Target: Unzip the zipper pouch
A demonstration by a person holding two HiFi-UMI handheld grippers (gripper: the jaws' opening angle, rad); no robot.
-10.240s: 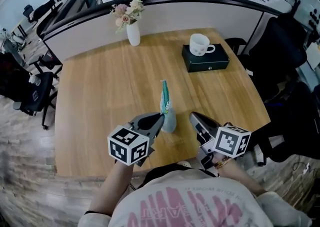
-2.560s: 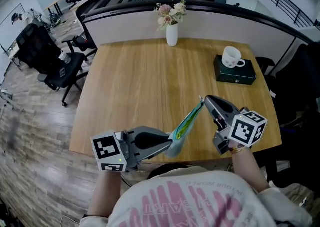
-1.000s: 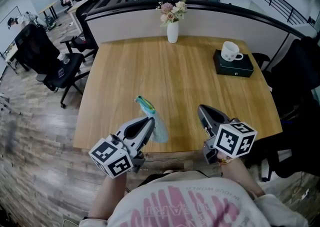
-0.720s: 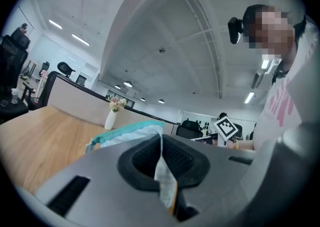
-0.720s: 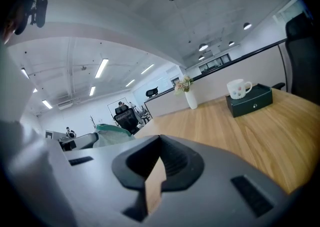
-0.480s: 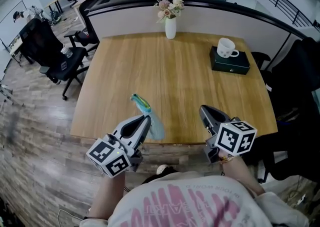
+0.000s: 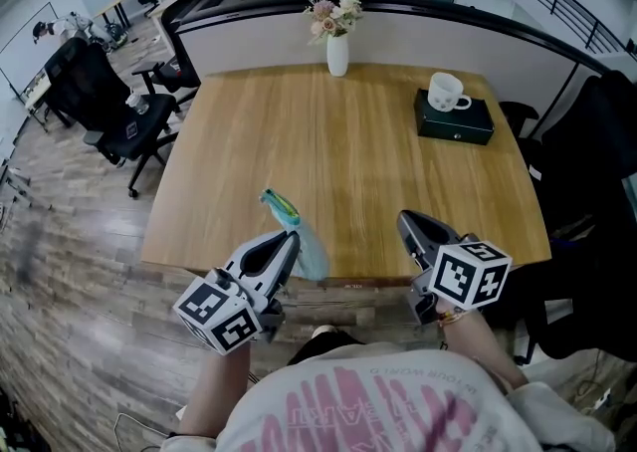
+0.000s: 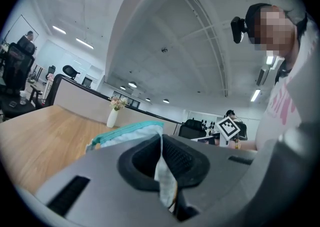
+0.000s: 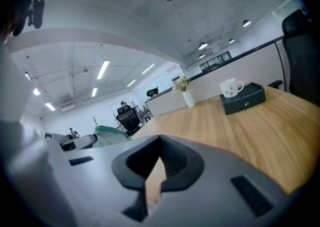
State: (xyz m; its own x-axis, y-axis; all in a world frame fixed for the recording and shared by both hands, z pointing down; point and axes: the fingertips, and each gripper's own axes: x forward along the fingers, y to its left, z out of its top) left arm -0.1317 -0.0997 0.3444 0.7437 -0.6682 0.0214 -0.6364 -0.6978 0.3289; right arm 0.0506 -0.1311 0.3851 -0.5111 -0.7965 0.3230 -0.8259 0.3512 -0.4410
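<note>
The zipper pouch [image 7: 302,241], pale blue with a teal and yellow top edge, stands up from my left gripper [image 7: 290,241] over the table's near edge. That gripper is shut on the pouch's lower end. In the left gripper view, pale fabric [image 8: 163,173] is pinched between the jaws of the left gripper [image 8: 161,140], and the teal rim [image 8: 125,132] shows above them. My right gripper [image 7: 407,224] is shut and holds nothing, well to the right of the pouch. In the right gripper view, the right gripper [image 9: 159,143] shows only table between its jaws, with the pouch [image 9: 111,134] off to the left.
The wooden table [image 7: 338,141] carries a white vase of flowers [image 7: 336,42] at the far edge. A white mug [image 7: 445,93] sits on a dark box [image 7: 456,121] at the far right. Office chairs [image 7: 105,107] stand left of the table, on wood flooring.
Earlier the pouch was stretched between both grippers. Now only the left one holds it and the right has come away shut. Over the last second, almost nothing has moved.
</note>
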